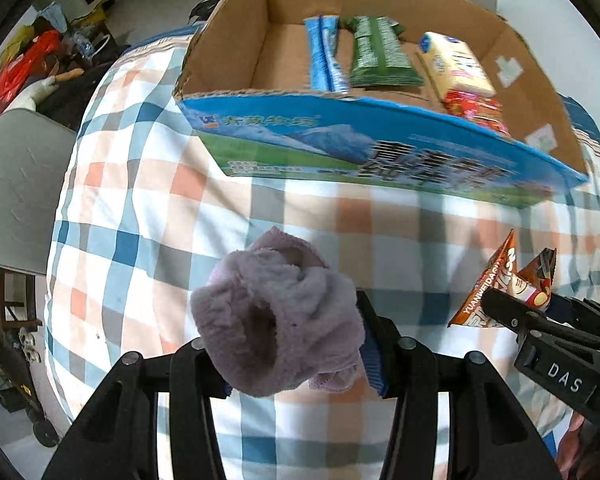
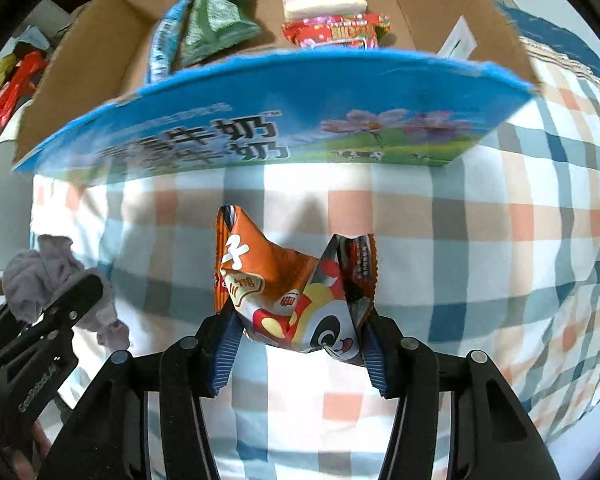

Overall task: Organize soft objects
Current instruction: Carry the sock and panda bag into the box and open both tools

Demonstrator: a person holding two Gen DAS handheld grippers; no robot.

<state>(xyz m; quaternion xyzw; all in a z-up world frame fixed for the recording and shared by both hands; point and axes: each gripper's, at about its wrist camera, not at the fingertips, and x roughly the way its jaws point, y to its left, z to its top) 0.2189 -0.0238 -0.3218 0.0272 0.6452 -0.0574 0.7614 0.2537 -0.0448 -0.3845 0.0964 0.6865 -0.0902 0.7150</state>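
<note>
My left gripper (image 1: 296,344) is shut on a bunched lilac fleece cloth (image 1: 276,312), held above the checked tablecloth in front of the box. It also shows in the right wrist view (image 2: 40,280). My right gripper (image 2: 298,332) is shut on an orange snack packet with a panda face (image 2: 296,288), crumpled between the jaws; it shows at the right of the left wrist view (image 1: 504,292). An open cardboard box with a blue printed front (image 1: 380,148) stands ahead of both grippers (image 2: 260,120).
Inside the box lie a blue packet (image 1: 324,56), a green packet (image 1: 376,52), a cream tissue pack (image 1: 456,64) and a red packet (image 1: 476,110). A grey chair (image 1: 16,184) stands left of the table. Clutter lies on the floor at far left.
</note>
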